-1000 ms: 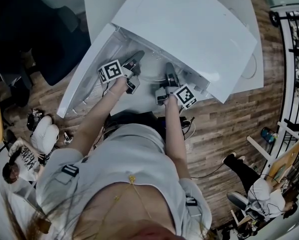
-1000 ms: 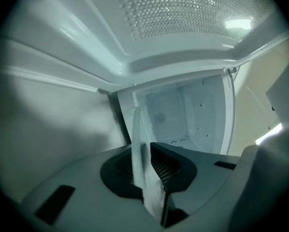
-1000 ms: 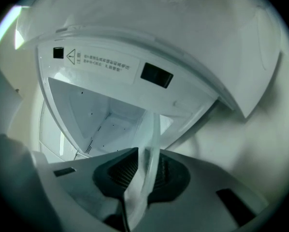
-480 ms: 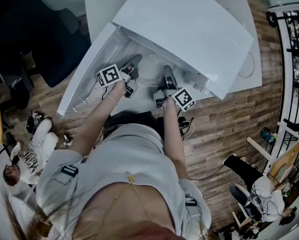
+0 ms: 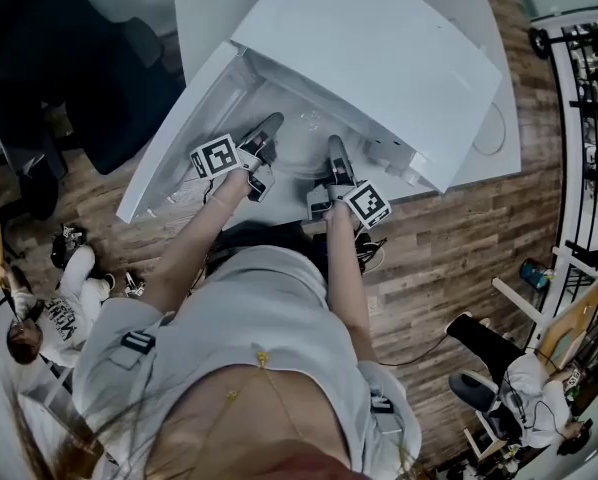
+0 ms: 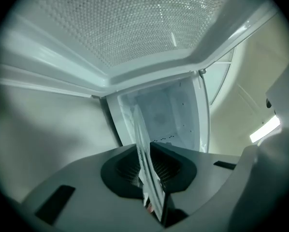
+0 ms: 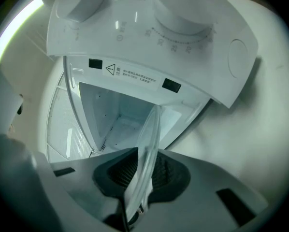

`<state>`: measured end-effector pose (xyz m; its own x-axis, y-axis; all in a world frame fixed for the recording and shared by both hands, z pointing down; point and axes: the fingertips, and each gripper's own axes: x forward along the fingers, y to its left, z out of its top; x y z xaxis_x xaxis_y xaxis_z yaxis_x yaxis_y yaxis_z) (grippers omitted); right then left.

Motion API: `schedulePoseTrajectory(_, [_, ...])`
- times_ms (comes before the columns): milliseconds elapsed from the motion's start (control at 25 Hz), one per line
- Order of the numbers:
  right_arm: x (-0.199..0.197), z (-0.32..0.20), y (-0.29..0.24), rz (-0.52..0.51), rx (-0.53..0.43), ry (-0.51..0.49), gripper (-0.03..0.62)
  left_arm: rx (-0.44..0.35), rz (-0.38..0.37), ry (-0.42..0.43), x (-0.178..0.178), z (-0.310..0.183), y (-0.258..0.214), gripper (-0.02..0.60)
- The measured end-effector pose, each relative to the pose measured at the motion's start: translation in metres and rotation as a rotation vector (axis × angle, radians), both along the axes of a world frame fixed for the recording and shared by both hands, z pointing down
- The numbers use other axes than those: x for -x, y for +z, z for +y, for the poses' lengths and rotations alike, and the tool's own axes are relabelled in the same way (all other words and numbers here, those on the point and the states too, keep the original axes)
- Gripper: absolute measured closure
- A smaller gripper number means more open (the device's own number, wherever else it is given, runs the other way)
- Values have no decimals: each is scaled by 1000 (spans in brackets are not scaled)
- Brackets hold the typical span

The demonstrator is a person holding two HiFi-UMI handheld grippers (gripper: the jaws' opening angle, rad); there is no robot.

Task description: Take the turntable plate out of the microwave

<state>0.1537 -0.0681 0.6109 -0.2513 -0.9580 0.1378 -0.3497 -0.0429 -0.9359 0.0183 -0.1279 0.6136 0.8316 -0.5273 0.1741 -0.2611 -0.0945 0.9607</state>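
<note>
Turntable plate (image 7: 147, 149), faint overhead, sits clamped in left gripper (image 5: 269, 126) and right gripper (image 5: 336, 148) jaws.

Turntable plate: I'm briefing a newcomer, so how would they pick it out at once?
Find the white microwave with its door open. At its mouth, the left gripper and right gripper each clamp one rim of the plate. It is the only clear glass disc there; everything around it is opaque white.
</note>
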Motion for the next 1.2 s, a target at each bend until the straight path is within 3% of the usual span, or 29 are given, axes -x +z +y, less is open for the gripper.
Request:
schedulePoseTrajectory(120, [3,1,-13,29,-45,-18,526,-4,6,0,2,4,-6,514])
schedulePoseTrajectory(320, [7,11,-22,31,-41,-11,525,-5,22,-2,6,13,-17,515])
schedulePoseTrajectory(480, [11,26,-20,-33,30,33,525,-12,24,2,10,20,-27,515])
schedulePoseTrajectory(640, [15,35,-28,-36,28,34,525,-20,31,6,14,28,-38,515])
schedulePoseTrajectory(840, [20,43,-48,43,-19,-8,525,-21,39,13,21,40,-51,515])
schedulePoseTrajectory(1200, [32,59,-76,26,-46,-7,526,-36,60,30,32,56,-79,515])
